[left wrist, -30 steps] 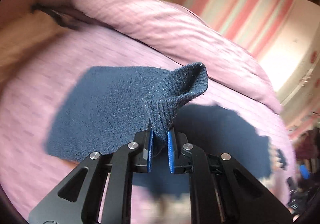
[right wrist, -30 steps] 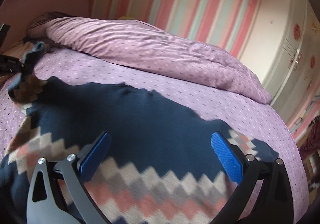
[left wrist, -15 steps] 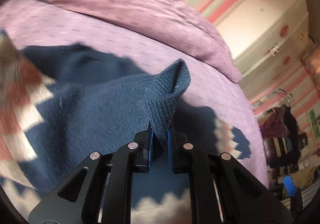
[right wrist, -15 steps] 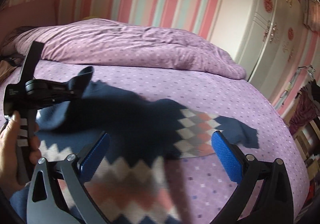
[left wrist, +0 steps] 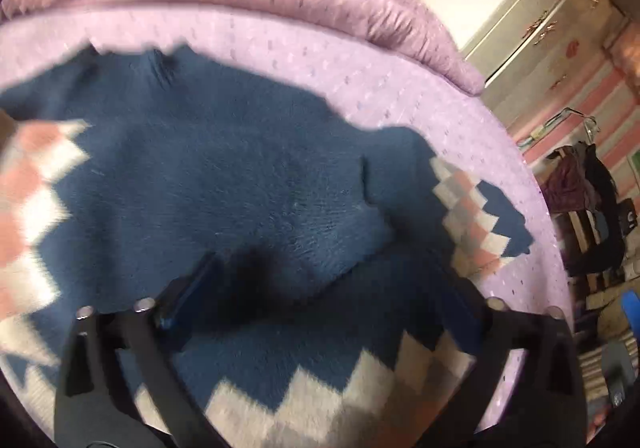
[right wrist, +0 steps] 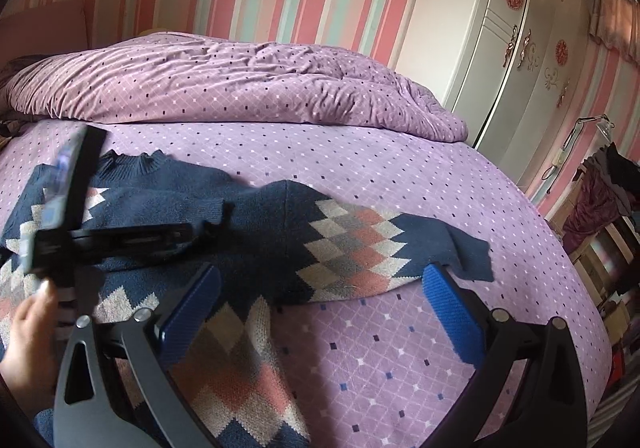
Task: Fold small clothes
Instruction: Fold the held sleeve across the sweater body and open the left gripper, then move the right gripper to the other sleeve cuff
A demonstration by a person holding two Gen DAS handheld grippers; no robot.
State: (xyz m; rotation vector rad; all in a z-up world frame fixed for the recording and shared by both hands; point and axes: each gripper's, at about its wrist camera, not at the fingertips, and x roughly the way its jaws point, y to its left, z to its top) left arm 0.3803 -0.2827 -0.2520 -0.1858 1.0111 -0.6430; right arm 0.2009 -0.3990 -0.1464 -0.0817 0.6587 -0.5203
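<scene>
A navy knit sweater [right wrist: 256, 232] with a pink, grey and white diamond pattern lies flat on the purple bed [right wrist: 400, 176]. Its left sleeve is folded across the body, cuff [right wrist: 216, 212] near the middle. Its right sleeve [right wrist: 400, 244] stretches out to the right. My left gripper [left wrist: 324, 300] is open and empty just above the folded sleeve [left wrist: 304, 208]; it also shows in the right wrist view [right wrist: 200, 232], held by a hand. My right gripper [right wrist: 320, 308] is open and empty, above the sweater's right side.
A rolled purple duvet [right wrist: 240, 84] lies along the back of the bed. A white wardrobe [right wrist: 532, 48] stands at the right against the striped wall. Clothes hang on a rack [right wrist: 600, 188] beyond the bed's right edge.
My left gripper carried the sleeve cuff across the sweater's body, then opened and let it go. My right gripper stayed open and drew back to the right.
</scene>
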